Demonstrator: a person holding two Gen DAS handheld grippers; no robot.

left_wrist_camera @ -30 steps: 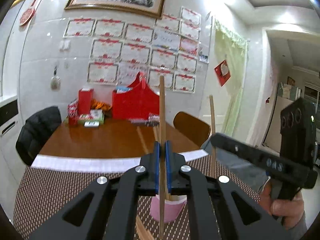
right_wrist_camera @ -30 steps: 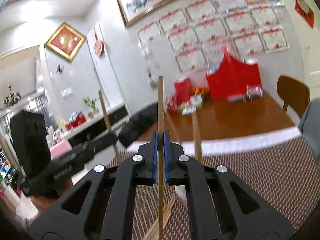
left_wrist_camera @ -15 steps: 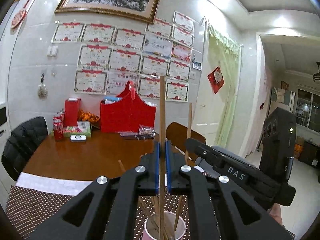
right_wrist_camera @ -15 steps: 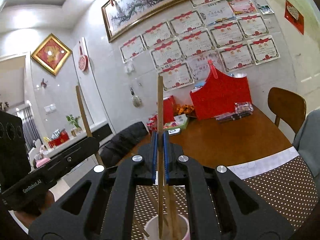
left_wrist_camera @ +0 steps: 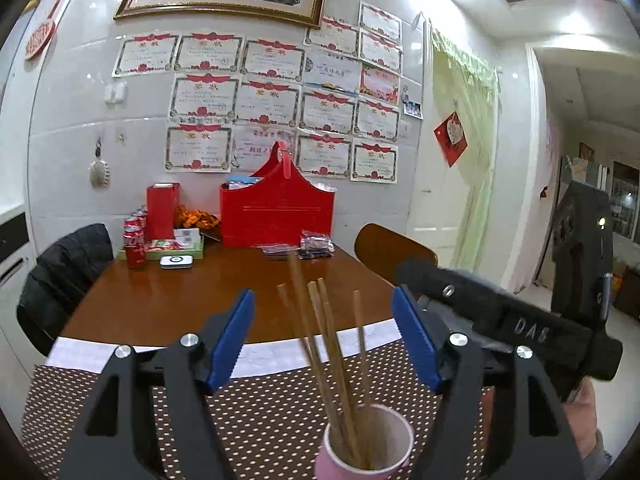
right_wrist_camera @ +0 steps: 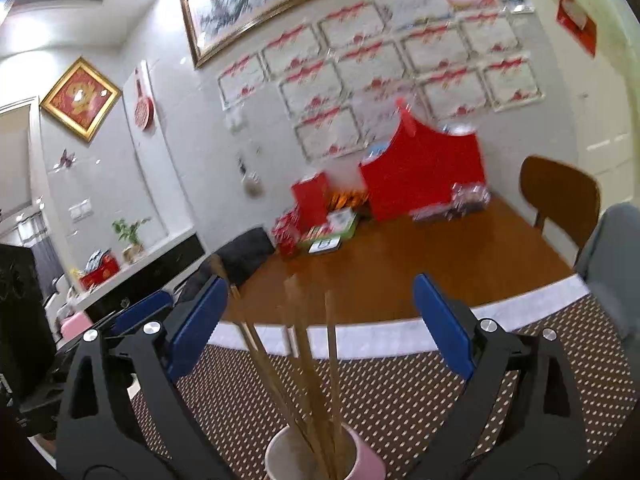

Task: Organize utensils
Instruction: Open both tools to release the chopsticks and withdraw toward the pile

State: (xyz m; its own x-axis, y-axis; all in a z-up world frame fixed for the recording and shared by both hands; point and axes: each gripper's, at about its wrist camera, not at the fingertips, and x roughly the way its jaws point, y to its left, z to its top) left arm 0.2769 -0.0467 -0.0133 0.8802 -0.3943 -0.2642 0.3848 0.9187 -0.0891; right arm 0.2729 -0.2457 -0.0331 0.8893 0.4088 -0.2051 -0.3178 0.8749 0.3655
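Observation:
A pink cup [left_wrist_camera: 366, 444] stands on the dotted mat just below and in front of both grippers, and in the right wrist view the cup [right_wrist_camera: 360, 460] sits at the bottom centre. Several wooden chopsticks [left_wrist_camera: 324, 344] stand in it, leaning apart. My left gripper [left_wrist_camera: 326, 340] is opening, its blue pads wide on either side of the chopsticks without touching them. My right gripper [right_wrist_camera: 320, 326] is opening too, and the chopsticks [right_wrist_camera: 304, 352] rise free between its pads. The two grippers face the cup from opposite sides.
A brown dotted mat [left_wrist_camera: 260, 420] covers the near end of a wooden table [left_wrist_camera: 192, 296]. A red basket [left_wrist_camera: 276, 216], red cans [left_wrist_camera: 134, 240] and small packets stand at the far end by the wall. A wooden chair [left_wrist_camera: 392, 248] is at the right, a black jacket [left_wrist_camera: 60, 272] at the left.
Each gripper held one upright chopstick and carried it over the cup. Both have now let go, and the chopsticks have dropped into the cup with the others.

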